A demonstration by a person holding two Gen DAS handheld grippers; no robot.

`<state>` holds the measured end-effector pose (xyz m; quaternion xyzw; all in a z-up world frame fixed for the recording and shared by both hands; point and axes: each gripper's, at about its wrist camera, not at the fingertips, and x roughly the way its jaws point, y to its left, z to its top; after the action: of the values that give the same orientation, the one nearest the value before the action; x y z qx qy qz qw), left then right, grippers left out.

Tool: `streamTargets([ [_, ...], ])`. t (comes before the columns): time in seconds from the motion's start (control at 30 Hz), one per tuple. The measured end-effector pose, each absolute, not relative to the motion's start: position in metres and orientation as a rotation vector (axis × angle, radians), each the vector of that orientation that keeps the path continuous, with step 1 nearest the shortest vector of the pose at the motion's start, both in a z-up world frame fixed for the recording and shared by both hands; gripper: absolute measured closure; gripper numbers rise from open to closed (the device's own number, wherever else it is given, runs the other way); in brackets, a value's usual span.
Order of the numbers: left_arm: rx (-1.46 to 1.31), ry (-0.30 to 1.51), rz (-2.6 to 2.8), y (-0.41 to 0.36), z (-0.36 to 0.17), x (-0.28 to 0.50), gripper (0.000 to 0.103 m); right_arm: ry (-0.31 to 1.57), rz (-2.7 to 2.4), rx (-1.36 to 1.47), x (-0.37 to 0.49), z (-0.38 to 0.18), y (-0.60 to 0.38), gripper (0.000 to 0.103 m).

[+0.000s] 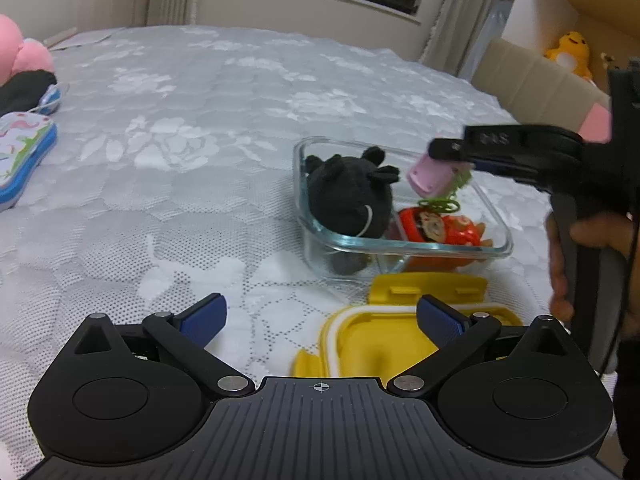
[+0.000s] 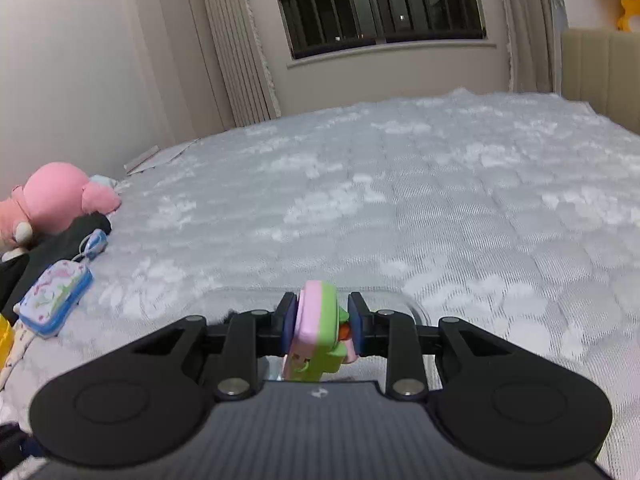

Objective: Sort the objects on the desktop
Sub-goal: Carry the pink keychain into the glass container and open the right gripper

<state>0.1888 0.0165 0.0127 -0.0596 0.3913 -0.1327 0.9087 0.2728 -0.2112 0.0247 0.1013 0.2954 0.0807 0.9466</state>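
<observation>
A clear glass container (image 1: pixel 308 216) sits on the white bedspread, holding a black plush toy (image 1: pixel 348 196) and an orange-red toy figure (image 1: pixel 440 228). My right gripper (image 1: pixel 440 160) hovers above the container's right half, shut on a small pink and green toy (image 1: pixel 428 180) with a green cord loop dangling from it. In the right wrist view the same pink and green toy (image 2: pixel 320 320) is pinched between the blue pads of the right gripper (image 2: pixel 322 322), with the container rim (image 2: pixel 412 304) just beyond. My left gripper (image 1: pixel 320 316) stands open and empty over the yellow lid (image 1: pixel 384 340).
A blue-edged patterned pouch (image 1: pixel 24 156) and a pink plush (image 1: pixel 20 52) lie at the left edge of the bed, with dark cloth (image 1: pixel 24 88) between them. A person's hand (image 1: pixel 592 256) grips the right tool's handle. A headboard (image 1: pixel 532 84) and yellow plush (image 1: pixel 568 56) stand at right.
</observation>
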Motion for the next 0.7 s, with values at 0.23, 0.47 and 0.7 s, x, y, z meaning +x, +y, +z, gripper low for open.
streamTargets([
  [0.23,-0.135,0.822,-0.303,0.012,0.011,0.190,0.000,0.663,0.309,0.468,0.253,0.034,-0.250,0.069],
  [0.47,-0.145,0.830,-0.347,0.009,0.010,0.187,0.000,0.658,0.425,0.587,0.224,0.045,-0.270,0.056],
  [0.7,-0.273,0.897,-0.516,0.020,0.006,0.189,0.000,0.664,0.400,0.559,0.218,0.044,-0.260,0.041],
])
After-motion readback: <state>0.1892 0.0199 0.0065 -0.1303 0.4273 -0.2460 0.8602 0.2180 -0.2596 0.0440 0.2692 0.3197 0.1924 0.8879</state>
